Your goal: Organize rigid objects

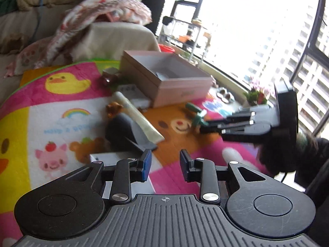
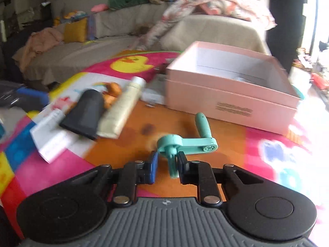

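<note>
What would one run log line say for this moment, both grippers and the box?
left gripper: open, empty | right gripper: shut on teal crank handle | pink box: open, behind handle

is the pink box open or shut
Open. The pink box has no lid on top, and its white inner walls show in both wrist views; something grey lies inside.

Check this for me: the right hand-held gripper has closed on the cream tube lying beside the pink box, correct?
Not quite. The right hand-held gripper has closed on the teal crank handle, as the right wrist view shows. The cream tube lies untouched, left of the pink box.
</note>
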`<state>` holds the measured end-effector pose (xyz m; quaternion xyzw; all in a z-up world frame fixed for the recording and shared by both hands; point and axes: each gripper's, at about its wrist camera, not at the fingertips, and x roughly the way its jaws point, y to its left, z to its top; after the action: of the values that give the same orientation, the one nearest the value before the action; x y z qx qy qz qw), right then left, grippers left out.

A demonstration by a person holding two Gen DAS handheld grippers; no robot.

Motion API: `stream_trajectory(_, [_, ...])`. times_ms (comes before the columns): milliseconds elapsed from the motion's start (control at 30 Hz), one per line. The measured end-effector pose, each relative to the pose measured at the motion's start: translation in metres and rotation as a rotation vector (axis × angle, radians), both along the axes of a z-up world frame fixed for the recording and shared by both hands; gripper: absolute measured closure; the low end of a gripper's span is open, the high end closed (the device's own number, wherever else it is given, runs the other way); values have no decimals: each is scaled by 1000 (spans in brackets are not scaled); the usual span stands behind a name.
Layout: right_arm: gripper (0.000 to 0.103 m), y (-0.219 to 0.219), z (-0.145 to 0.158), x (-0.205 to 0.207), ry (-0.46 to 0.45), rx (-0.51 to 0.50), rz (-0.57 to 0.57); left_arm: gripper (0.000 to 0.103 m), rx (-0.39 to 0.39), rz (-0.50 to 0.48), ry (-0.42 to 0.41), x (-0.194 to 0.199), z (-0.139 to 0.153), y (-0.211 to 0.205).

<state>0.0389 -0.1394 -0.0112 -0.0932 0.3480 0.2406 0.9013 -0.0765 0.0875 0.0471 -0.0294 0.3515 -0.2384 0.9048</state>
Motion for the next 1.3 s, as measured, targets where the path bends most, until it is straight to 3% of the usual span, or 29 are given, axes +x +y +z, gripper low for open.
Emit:
stream_trajectory(100, [84,-25,-1,-3,-26,-24,-84,70,112,-25,10,-9,-17,-25])
stream_trajectory(167, [78,-37,-3,-2,-40,-27,-144,70,122,-40,25,-12,-26,-30])
stream_trajectory(233, [42,-46,-6,-1,-33,0,-192,70,118,-24,39,-11,-31,-29])
stream_trajectory(300, [34,-49,-9,-2,-29,23,-205,70,142,14,38,-9,-32,-24])
stream_trajectory(500, [34,-53,3,-4,-104,67,-209,71,192,173,35,3,-29,2])
stream_trajectory(600, [32,-65,20,15,-176,107,-280,71,135,203,51,7,-29,12])
stream_trajectory(700, [25,-79,32,47,-223,153,-376,71,64,142,33,2,-21,12])
stream_trajectory(800, [24,-94,42,83,-186,268,-387,70,72,138,-25,-3,-10,11])
stream_trajectory(933, [24,-91,38,122,-38,400,-321,70,76,260,-49,-1,-4,31])
stream_trajectory(1033, [12,-67,36,121,-61,364,-337,70,17,333,-42,2,-5,50])
stream_trajectory(1133, [12,-44,32,115,-70,327,-257,70,-42,352,-24,8,-10,57])
stream_trajectory(1300, [13,-21,35,95,-97,253,-145,70,-40,337,-24,15,-17,47])
